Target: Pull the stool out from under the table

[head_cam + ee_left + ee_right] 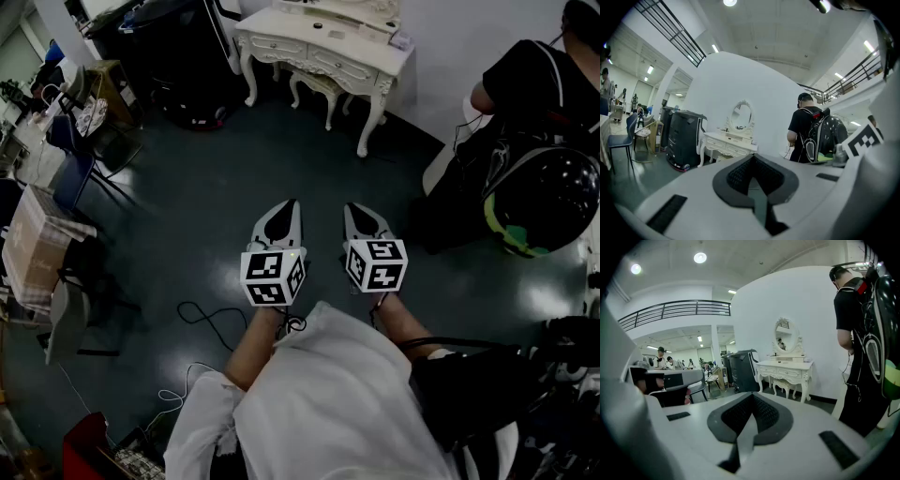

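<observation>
Print first: the only marking that could be read off was the black-and-white square pattern on the two cubes, one cube (274, 275) riding on the left gripper (289, 206) and the other cube (377, 263) on the right gripper (352, 209). From the left gripper view, one face of the right-hand cube showed a blocky black shape on white. Anything printed on the boxes along the left edge of the room was too small to make out.

Now the tools. Both grippers were held side by side over the dark floor (225, 187), just apart from each other, noses aimed at the far wall. The left one's jaws were pressed together, the dark pads meeting in a tight seam with nothing between them. Same story on the right: jaws closed tip to tip, pinching nothing, touching nothing.

And the stool (315, 86)? It was tucked in under the white dressing table (281, 28) at the far wall, sitting between the carved legs, well apart from both grippers. An oval mirror (783, 336) stood on the tabletop. A big black case (178, 56) sat just left of the table. Off to the right, a person in a black shirt (525, 84) stood by the wall with a glossy black backpack (548, 192). A thin cable (202, 319) looped on the floor near the left gripper's side.
</observation>
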Action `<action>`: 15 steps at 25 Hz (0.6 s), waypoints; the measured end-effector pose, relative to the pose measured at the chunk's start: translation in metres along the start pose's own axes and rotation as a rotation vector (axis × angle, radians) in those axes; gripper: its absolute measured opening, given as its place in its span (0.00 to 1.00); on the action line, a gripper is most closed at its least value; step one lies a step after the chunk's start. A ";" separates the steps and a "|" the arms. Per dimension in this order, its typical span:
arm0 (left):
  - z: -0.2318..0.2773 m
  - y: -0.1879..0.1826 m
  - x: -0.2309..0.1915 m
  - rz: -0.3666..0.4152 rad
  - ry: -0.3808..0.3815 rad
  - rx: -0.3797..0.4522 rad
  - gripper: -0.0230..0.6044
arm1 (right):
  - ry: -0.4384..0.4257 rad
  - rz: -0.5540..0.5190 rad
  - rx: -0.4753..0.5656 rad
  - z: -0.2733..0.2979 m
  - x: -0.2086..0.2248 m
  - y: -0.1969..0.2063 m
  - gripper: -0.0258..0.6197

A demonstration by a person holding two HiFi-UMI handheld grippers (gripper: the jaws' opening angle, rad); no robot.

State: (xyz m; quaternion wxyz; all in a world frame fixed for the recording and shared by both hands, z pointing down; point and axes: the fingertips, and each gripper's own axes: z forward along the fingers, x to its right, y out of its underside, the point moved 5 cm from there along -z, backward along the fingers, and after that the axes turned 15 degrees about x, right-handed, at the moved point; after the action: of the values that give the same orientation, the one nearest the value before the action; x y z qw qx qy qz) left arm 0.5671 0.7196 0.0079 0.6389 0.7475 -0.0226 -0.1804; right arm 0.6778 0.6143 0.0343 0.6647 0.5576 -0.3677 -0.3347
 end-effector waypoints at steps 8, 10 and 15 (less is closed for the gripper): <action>-0.004 0.001 -0.011 -0.005 0.000 -0.004 0.05 | 0.003 -0.005 -0.010 0.005 -0.009 0.004 0.04; -0.005 0.000 -0.016 -0.005 0.001 -0.006 0.05 | 0.005 -0.002 -0.013 0.008 -0.013 0.006 0.04; -0.002 0.000 -0.033 0.008 0.006 -0.007 0.05 | 0.025 0.022 -0.019 0.022 -0.017 0.012 0.04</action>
State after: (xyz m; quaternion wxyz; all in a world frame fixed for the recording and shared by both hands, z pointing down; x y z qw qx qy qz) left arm 0.5370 0.7306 0.0158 0.6424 0.7456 -0.0231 -0.1757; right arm 0.6504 0.6200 0.0463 0.6781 0.5514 -0.3624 -0.3238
